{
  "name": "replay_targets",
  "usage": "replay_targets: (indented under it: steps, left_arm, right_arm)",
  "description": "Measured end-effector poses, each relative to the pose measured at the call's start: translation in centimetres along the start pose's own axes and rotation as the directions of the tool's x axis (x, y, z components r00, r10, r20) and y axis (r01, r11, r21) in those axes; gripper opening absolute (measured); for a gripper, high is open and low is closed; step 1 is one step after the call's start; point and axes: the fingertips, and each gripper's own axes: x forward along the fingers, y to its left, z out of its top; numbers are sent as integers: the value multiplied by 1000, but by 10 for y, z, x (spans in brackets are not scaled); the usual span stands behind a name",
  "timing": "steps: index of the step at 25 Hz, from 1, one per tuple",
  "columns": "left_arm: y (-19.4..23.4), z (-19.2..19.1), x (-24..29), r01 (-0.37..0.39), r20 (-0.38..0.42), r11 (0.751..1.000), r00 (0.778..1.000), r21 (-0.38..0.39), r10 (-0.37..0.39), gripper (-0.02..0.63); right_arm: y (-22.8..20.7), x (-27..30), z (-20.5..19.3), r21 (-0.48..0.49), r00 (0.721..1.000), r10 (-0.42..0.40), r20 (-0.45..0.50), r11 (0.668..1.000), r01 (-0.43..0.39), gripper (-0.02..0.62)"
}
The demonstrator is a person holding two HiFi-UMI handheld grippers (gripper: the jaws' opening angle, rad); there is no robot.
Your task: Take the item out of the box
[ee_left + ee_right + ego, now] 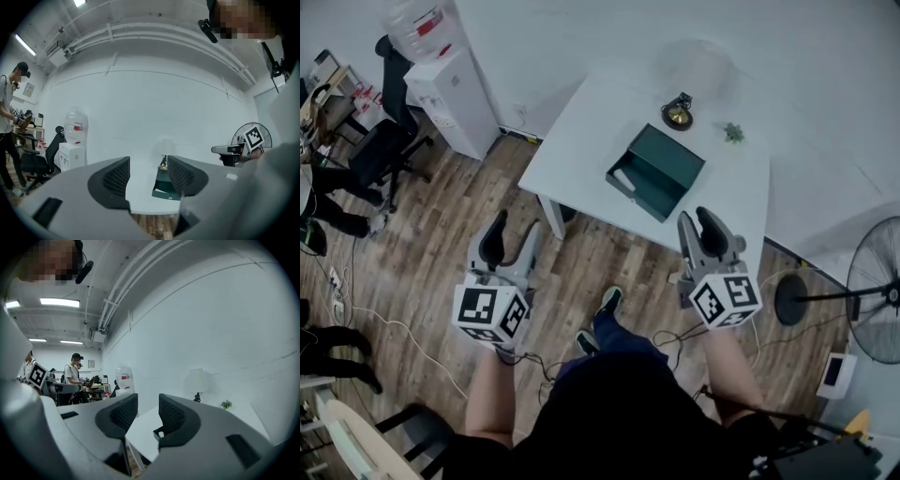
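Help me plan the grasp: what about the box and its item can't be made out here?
- Item: head view, too small; only a pale shape at one end of the box.
- Box's right part: left gripper view, covered by a jaw of the left tool.
- Most of the box: right gripper view, behind a jaw of the right tool.

One table (581, 141), one box (656, 172), one lamp (678, 113), one plant (733, 132), two hand-held grippers (514, 234) (697, 220).
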Motion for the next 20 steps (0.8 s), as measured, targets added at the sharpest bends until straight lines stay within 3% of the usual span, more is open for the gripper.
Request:
replay_targets:
  steps: [12,20]
  left_arm:
    - [-2,-12,110,90,-104,994,991,68,-83,247]
    - [-19,-15,183,163,-141,983,979,86,-150,247]
  right_arm:
    - [-46,97,-19,82,1000,7,-7,997,-7,144]
    - [-81,129,-14,79,1000,7,-18,997,-6,143]
